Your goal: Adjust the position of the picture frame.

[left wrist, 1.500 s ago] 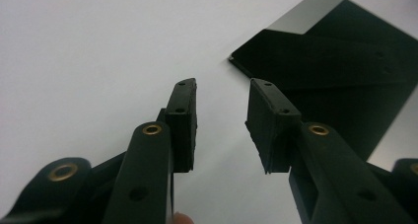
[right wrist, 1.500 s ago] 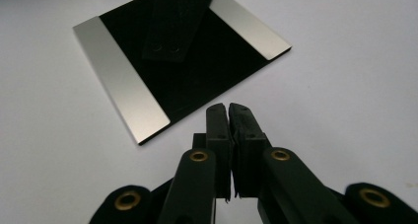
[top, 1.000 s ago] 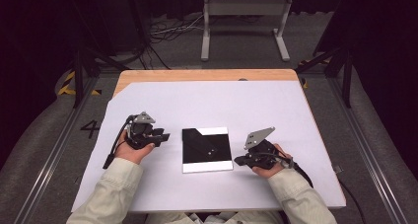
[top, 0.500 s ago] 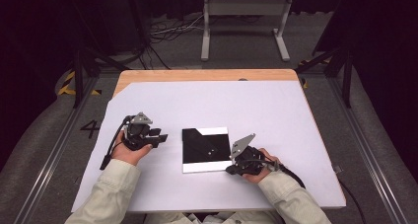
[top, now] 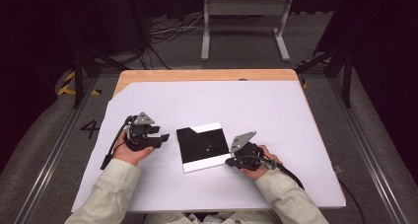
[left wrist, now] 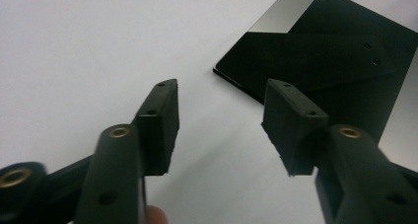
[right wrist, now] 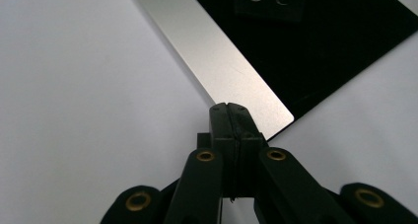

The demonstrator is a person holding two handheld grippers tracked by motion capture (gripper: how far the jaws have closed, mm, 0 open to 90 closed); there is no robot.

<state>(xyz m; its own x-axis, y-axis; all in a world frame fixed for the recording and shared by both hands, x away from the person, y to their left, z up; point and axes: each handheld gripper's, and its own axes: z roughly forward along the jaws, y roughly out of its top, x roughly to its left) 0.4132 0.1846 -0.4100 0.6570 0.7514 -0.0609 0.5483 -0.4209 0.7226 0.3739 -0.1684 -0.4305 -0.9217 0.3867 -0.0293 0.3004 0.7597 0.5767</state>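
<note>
On the white sheet before me lies a flat black folder with a silver strip, between my two tools. My left gripper has just been opening its jaws, nothing between them. My right gripper is clenched empty at the silver edge. A "4" is on the floor.

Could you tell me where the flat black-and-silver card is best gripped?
Probably at an edge: the card lies flat on the white sheet, offering no raised part. The open left gripper faces its near corner; coming in low from that side, one jaw must slip underneath.
</note>
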